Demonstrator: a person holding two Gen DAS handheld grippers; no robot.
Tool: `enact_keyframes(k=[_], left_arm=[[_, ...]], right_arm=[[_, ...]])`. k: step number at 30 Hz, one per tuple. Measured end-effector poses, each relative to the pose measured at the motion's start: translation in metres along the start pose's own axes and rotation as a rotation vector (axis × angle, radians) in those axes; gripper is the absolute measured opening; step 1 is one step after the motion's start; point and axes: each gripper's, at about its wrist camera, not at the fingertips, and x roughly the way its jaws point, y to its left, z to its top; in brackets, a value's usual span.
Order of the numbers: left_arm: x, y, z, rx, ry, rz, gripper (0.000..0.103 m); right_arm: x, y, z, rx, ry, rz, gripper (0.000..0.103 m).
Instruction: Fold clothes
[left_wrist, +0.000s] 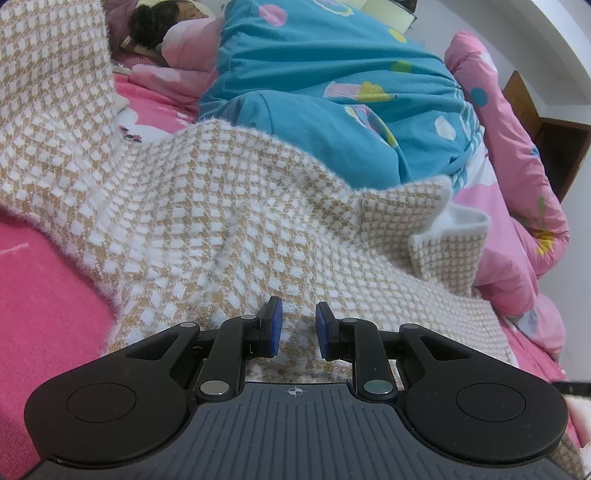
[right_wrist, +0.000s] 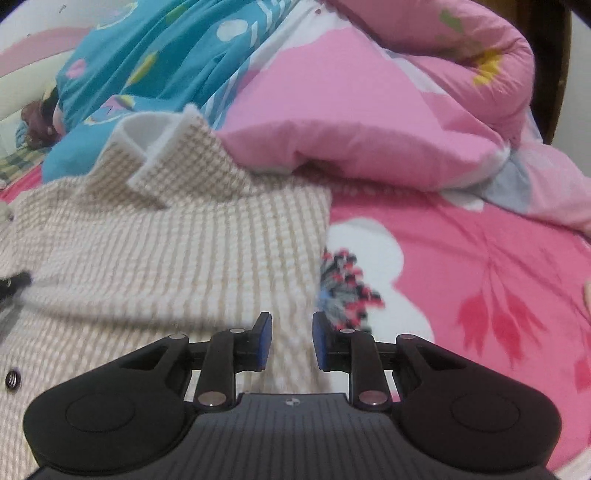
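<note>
From the left wrist camera, the left tool (left_wrist: 298, 326) sits low at 6 o'clock, its blue pads (left_wrist: 275, 321) a little apart with nothing pinched between them, hovering over the houndstooth knit garment (left_wrist: 207, 229). That tan-and-white garment spreads across the middle of the view on the bed (left_wrist: 48, 306), one part rising toward 10 o'clock and its white-lined collar (left_wrist: 452, 240) standing at 3 o'clock. A teal patterned quilt (left_wrist: 332, 92) lies at 12 o'clock, a pink quilt (left_wrist: 517, 192) at 3 o'clock. A person lies under the covers at 11 o'clock.

From the right wrist camera, which is blurred, the right tool (right_wrist: 291, 341) also has its pads slightly apart and grips nothing; it appears to hang over the garment's right edge. The garment (right_wrist: 166, 243) fills 9 o'clock, collar (right_wrist: 155, 147) at 11 o'clock, a dark button (right_wrist: 12, 379) at the left border. Pink printed bedsheet (right_wrist: 461, 258) lies at 3 o'clock, the pink quilt (right_wrist: 369, 122) at 1 o'clock.
</note>
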Motion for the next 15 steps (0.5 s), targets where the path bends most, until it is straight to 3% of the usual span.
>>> enact_keyframes(k=[2, 5, 15], left_arm=[[0.0, 0.0, 0.0, -0.001, -0.001, 0.0, 0.021], [0.0, 0.0, -0.001, -0.002, -0.001, 0.0, 0.021], [-0.001, 0.0, -0.002, -0.006, -0.003, 0.001, 0.021]], right_arm=[[-0.003, 0.004, -0.008, -0.07, 0.014, -0.047, 0.027], [0.002, 0.013, -0.011, -0.148, 0.054, -0.028, 0.027], [0.016, 0.051, -0.029, -0.465, 0.092, -0.139, 0.026]])
